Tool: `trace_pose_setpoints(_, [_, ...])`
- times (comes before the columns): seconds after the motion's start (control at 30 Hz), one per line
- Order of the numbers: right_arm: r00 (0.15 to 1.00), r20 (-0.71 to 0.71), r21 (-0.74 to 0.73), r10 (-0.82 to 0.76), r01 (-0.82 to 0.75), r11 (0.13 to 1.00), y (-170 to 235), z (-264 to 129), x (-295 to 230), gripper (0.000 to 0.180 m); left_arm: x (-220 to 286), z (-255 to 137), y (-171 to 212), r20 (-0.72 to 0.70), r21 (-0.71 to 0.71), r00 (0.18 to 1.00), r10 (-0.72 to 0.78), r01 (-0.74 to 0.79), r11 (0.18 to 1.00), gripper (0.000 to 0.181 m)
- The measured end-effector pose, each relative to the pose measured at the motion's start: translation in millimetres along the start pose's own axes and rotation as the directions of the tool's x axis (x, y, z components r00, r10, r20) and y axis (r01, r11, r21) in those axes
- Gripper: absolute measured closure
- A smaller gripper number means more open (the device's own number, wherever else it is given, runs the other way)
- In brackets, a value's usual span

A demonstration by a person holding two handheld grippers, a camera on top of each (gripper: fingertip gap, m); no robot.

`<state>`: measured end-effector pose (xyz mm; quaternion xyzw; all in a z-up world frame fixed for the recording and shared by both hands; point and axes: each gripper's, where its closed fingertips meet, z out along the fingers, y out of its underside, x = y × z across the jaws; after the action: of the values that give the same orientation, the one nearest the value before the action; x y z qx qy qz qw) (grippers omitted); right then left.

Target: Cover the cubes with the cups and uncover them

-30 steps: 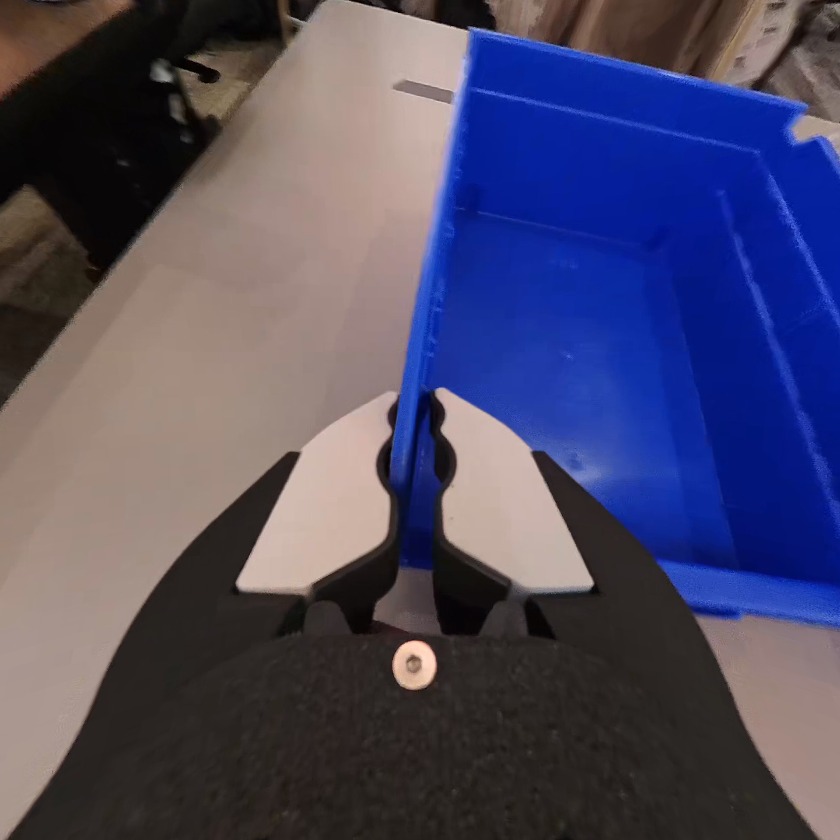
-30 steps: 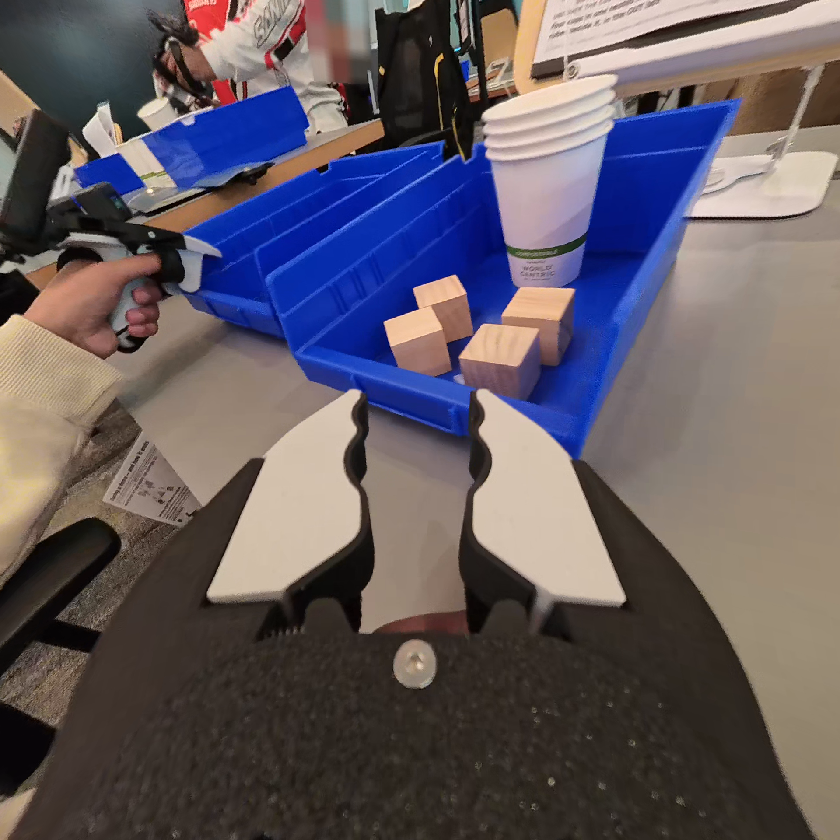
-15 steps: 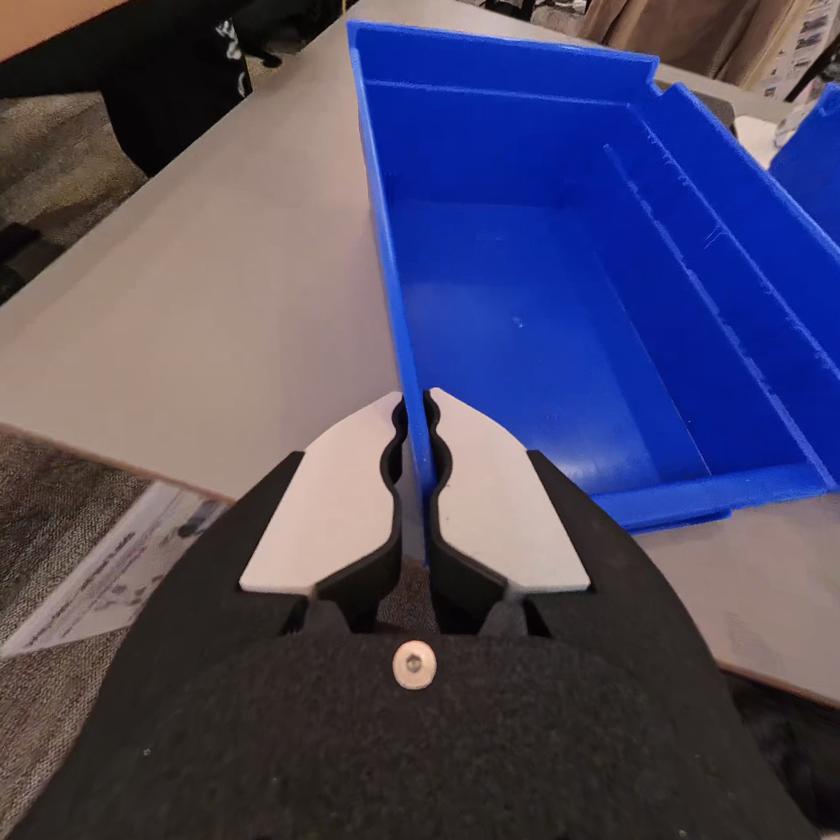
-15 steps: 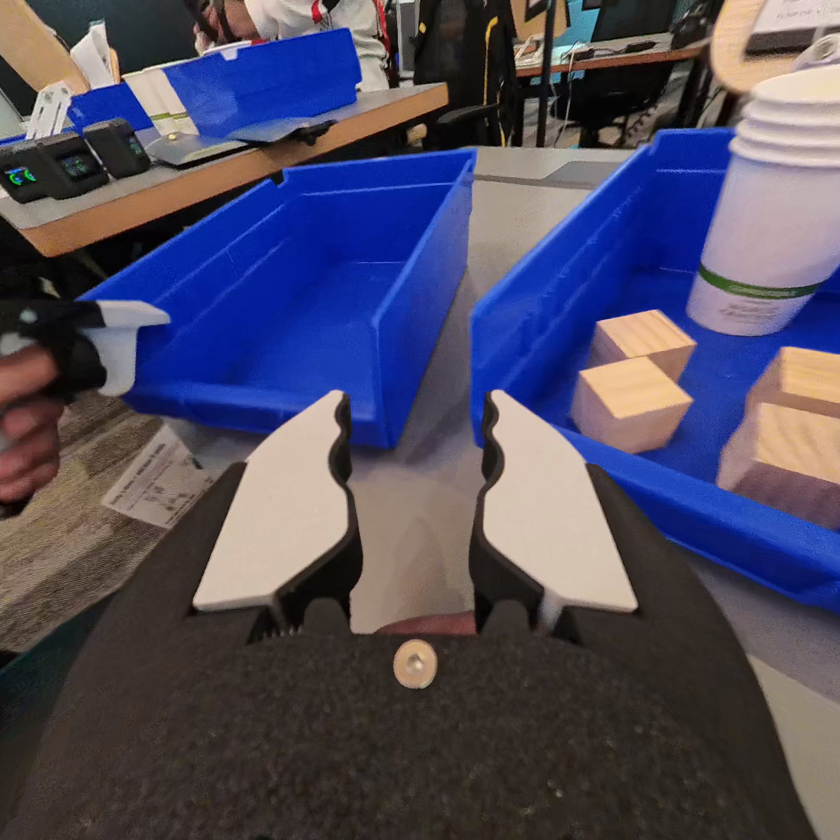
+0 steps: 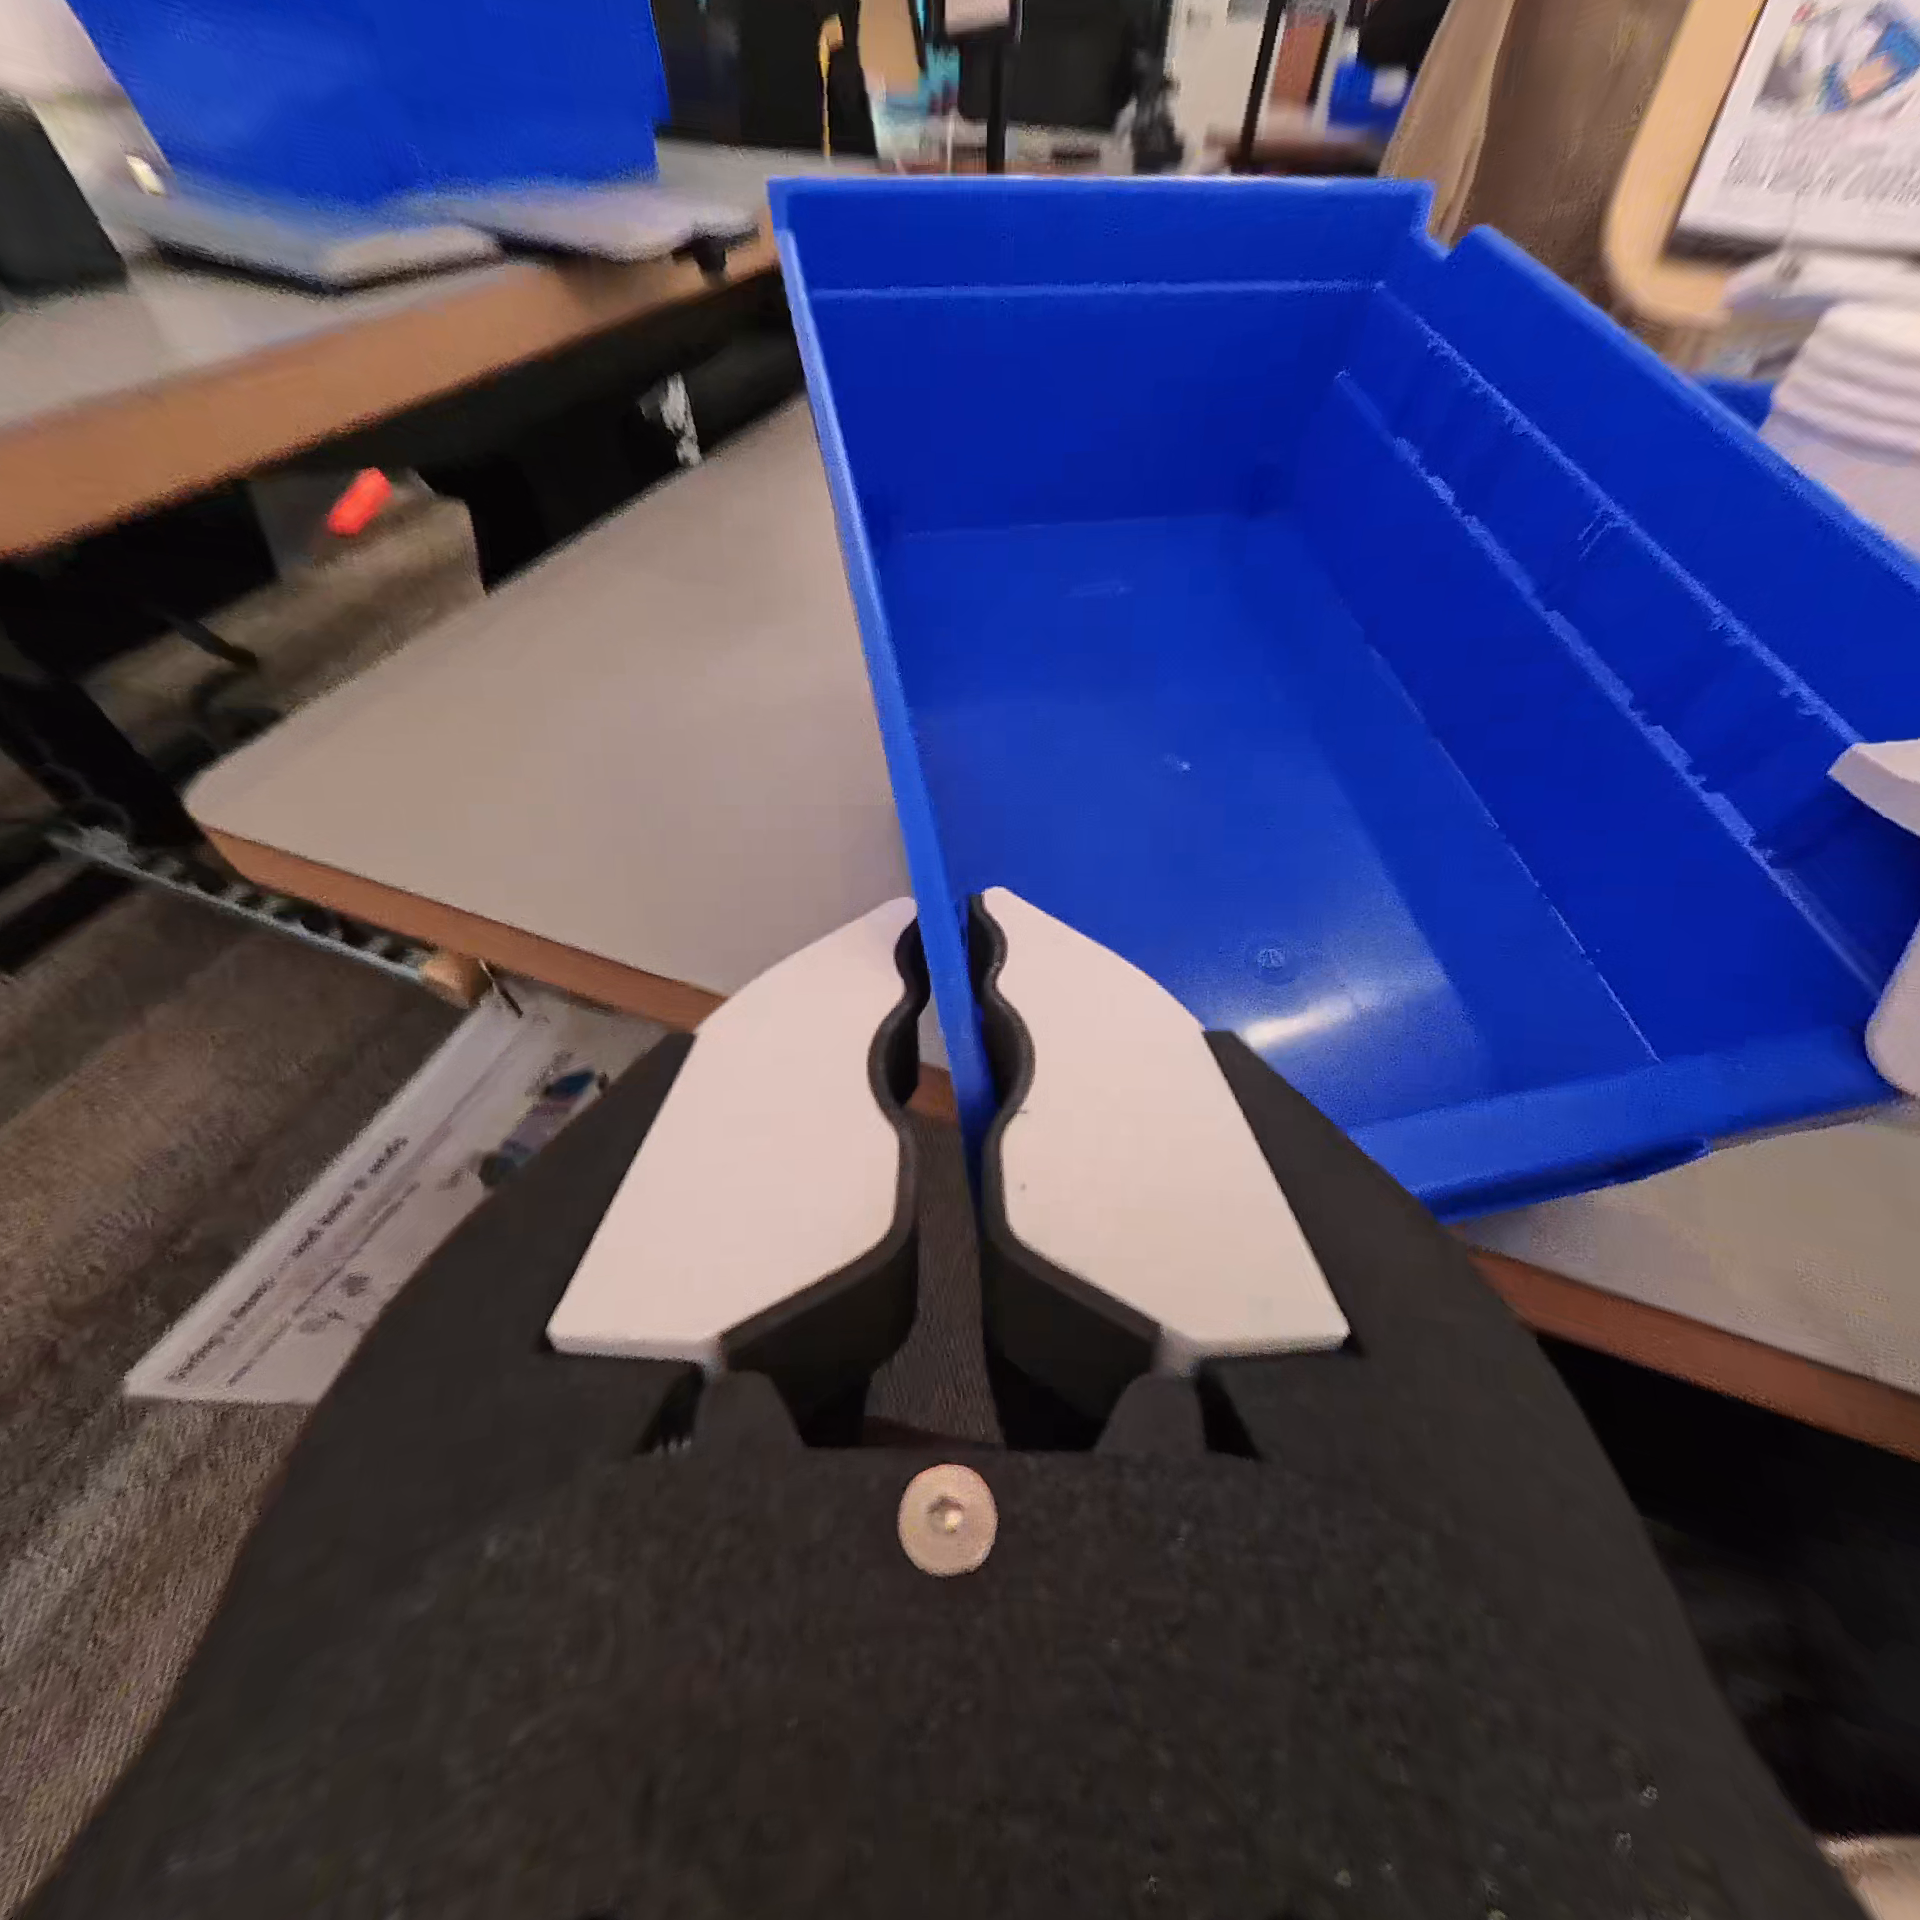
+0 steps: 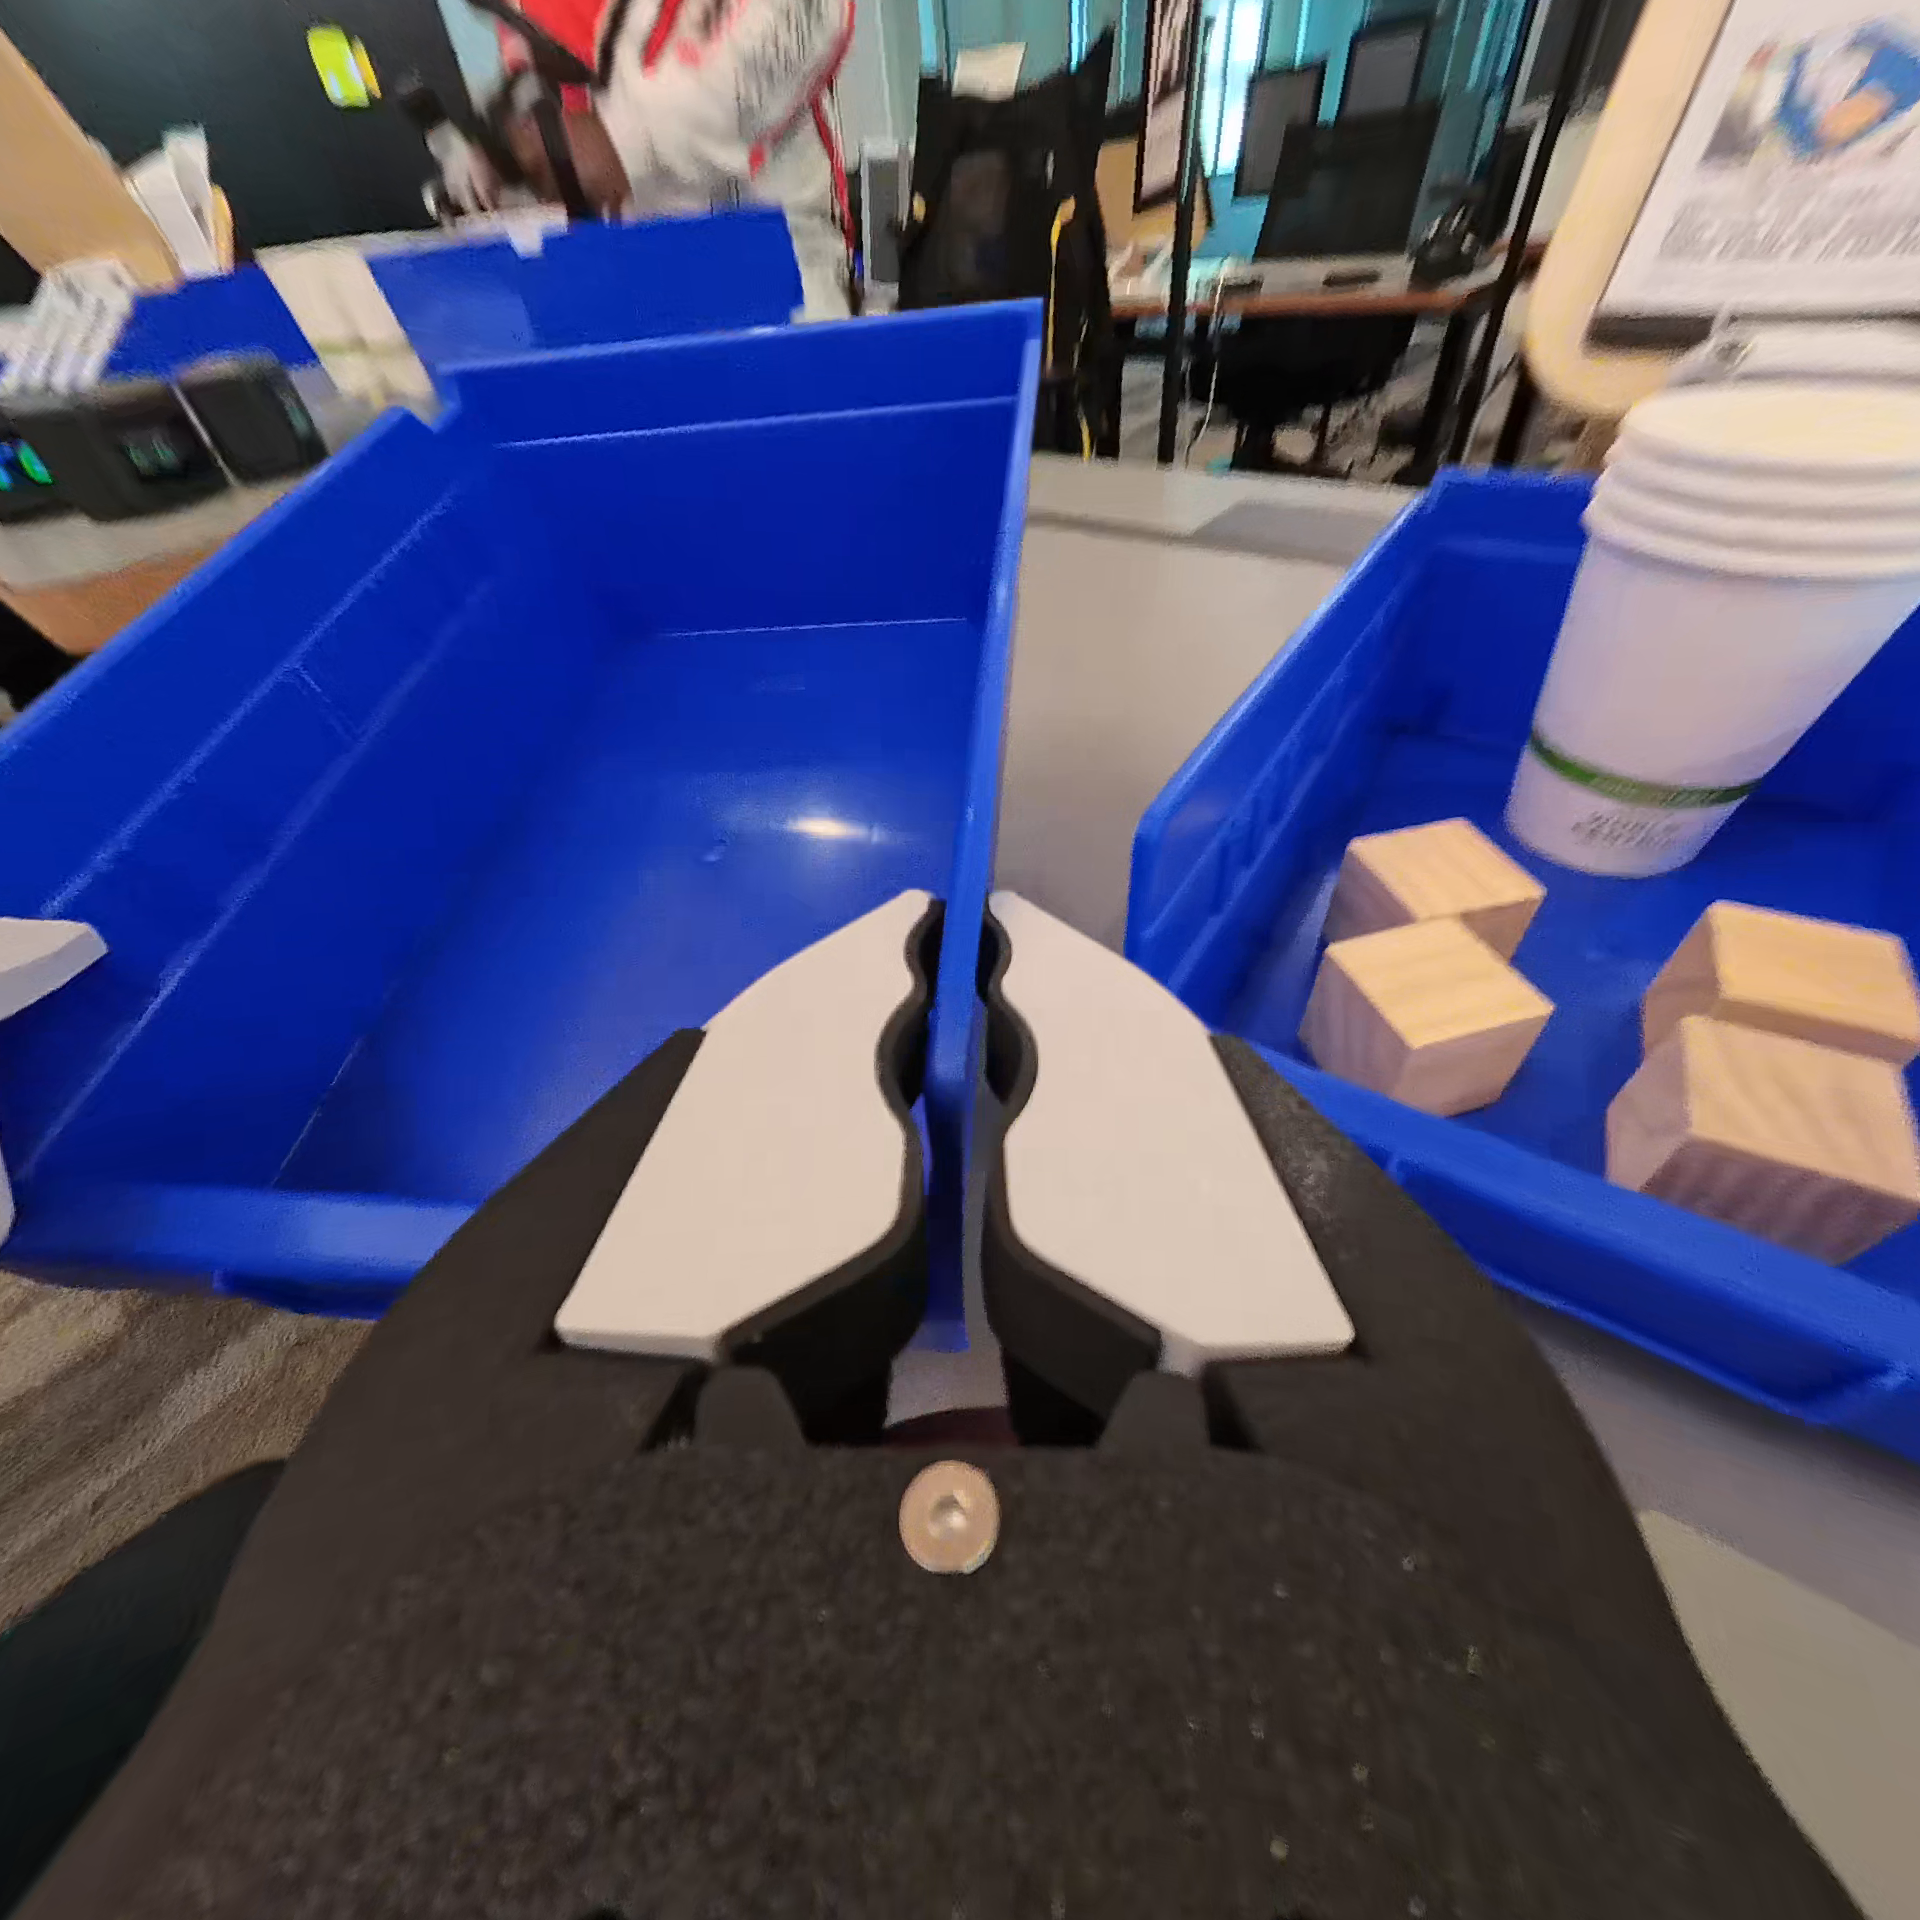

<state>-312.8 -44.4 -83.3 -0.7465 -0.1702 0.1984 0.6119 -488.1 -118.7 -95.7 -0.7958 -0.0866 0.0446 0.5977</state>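
Half a second ago the right gripper (image 6: 961,914) hung with its jaws apart over the gap between the bins; now it is clamped on the right-hand side wall of the empty blue plastic bin (image 6: 644,790), near that bin's front corner. The left gripper (image 5: 948,909) remains pinched on the opposite wall of the same bin (image 5: 1226,727), so both tools now hold it — one per side — and the bin's front end juts past the edge of the grey table (image 5: 582,769) toward the carpeted floor (image 5: 156,1143). My reading is that the bin is being repositioned as a preliminary, and no cup has yet gone over any cube. To the right, in a second blue bin (image 6: 1205,862) set apart from the first by a strip of bare table, sits the task's material: four pale wooden cubes (image 6: 1423,1008), clustered near the front, two touching and two more behind the right edge of view, and a nested stack of white paper cups (image 6: 1704,675) with a green band, standing upright, mouth up, just behind them. The cups will need separating and inverting before use.
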Motion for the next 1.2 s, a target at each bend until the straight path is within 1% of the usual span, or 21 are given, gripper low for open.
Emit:
trace_pose_setpoints(0.07, [1.000, -0.016, 0.073, -0.007, 0.008, 0.997, -22.6, -10.5, 6.0, 0.175, 9.5, -10.6, -23.1, 0.006, 0.072, 1.000, 0.026, -0.027, 0.997, 0.175])
trace_pose_setpoints(0.13, [0.999, -0.039, 0.147, -0.005, 0.011, 0.989, -49.2, -24.9, 18.7, 0.175, 25.3, -19.5, -54.2, 0.003, 0.147, 0.998, 0.064, -0.064, 0.987, 0.175])
trace_pose_setpoints(0.23, [0.994, -0.113, 0.255, 0.009, 0.020, 0.967, -93.2, -58.4, 56.6, 0.175, 69.9, -30.9, -105.7, -0.060, 0.284, 0.993, 0.104, -0.083, 0.955, 0.175])
trace_pose_setpoints(0.37, [0.954, -0.297, 0.361, 0.036, 0.077, 0.930, -143.8, -126.2, 136.3, 0.175, 166.3, -35.5, -155.7, -0.218, 0.390, 0.962, 0.164, -0.068, 0.918, 0.175])
trace_pose_setpoints(0.43, [0.916, -0.396, 0.371, 0.058, 0.102, 0.923, -160.4, -165.7, 183.7, 0.176, 227.3, -31.6, -165.5, -0.317, 0.376, 0.926, 0.207, -0.078, 0.923, 0.176])
trace_pose_setpoints(0.5, [0.879, -0.464, 0.383, 0.112, 0.085, 0.920, -169.6, -205.3, 233.5, 0.175, 293.5, -29.0, -168.1, -0.431, 0.344, 0.877, 0.210, -0.056, 0.937, 0.176])
trace_pose_setpoints(0.57, [0.812, -0.569, 0.350, 0.131, 0.095, 0.932, -167.7, -243.1, 285.5, 0.175, 362.7, -26.7, -160.7, -0.522, 0.306, 0.823, 0.224, -0.064, 0.950, 0.176])
trace_pose_setpoints(0.63, [0.738, -0.660, 0.312, 0.144, 0.095, 0.945, -155.8, -277.2, 335.6, 0.175, 430.1, -22.2, -144.6, -0.593, 0.261, 0.774, 0.220, -0.074, 0.963, 0.175])
trace_pose_setpoints(0.73, [0.631, -0.752, 0.267, 0.188, 0.032, 0.963, -119.6, -314.3, 406.9, 0.175, 518.9, -15.2, -107.9, -0.673, 0.153, 0.724, 0.153, -0.066, 0.986, 0.176])
trace_pose_setpoints(0.83, [0.563, -0.780, 0.279, 0.273, -0.078, 0.957, -72.7, -335.0, 467.0, 0.175, 584.7, -6.8, -61.4, -0.686, 0.080, 0.714, 0.139, -0.116, 0.990, 0.176])
trace_pose_setpoints(0.87, [0.559, -0.778, 0.275, 0.288, -0.109, 0.955, -57.6, -336.3, 483.8, 0.175, 600.0, -2.5, -45.0, -0.685, 0.053, 0.716, 0.137, -0.138, 0.989, 0.176])
trace_pose_setpoints(0.93, [0.579, -0.765, 0.225, 0.283, -0.171, 0.959, -29.1, -331.5, 512.0, 0.175, 620.1, 7.1, -13.6, -0.680, -0.012, 0.723, 0.125, -0.182, 0.983, 0.176])
trace_pose_setpoints(1.0, [0.611, -0.739, 0.179, 0.285, -0.231, 0.956, -6.5, -320.7, 531.6, 0.175, 628.9, 15.8, 13.4, -0.672, -0.076, 0.733, 0.107, -0.211, 0.975, 0.175])
trace_pose_setpoints(1.07, [0.633, -0.725, 0.141, 0.272, -0.250, 0.958, 7.0, -311.2, 544.7, 0.174, 632.6, 22.5, 34.7, -0.660, -0.124, 0.746, 0.093, -0.231, 0.965, 0.175])
trace_pose_setpoints(1.13, [0.638, -0.728, 0.103, 0.253, -0.262, 0.959, 18.5, -306.8, 557.7, 0.174, 638.2, 24.8, 44.5, -0.659, -0.086, 0.740, 0.136, -0.254, 0.963, 0.172])
trace_pose_setpoints(1.2, [0.670, -0.666, 0.129, 0.329, -0.330, 0.935, 26.5, -297.7, 563.4, 0.174, 639.4, 22.3, 45.1, -0.658, -0.063, 0.735, 0.162, -0.269, 0.961, 0.163])
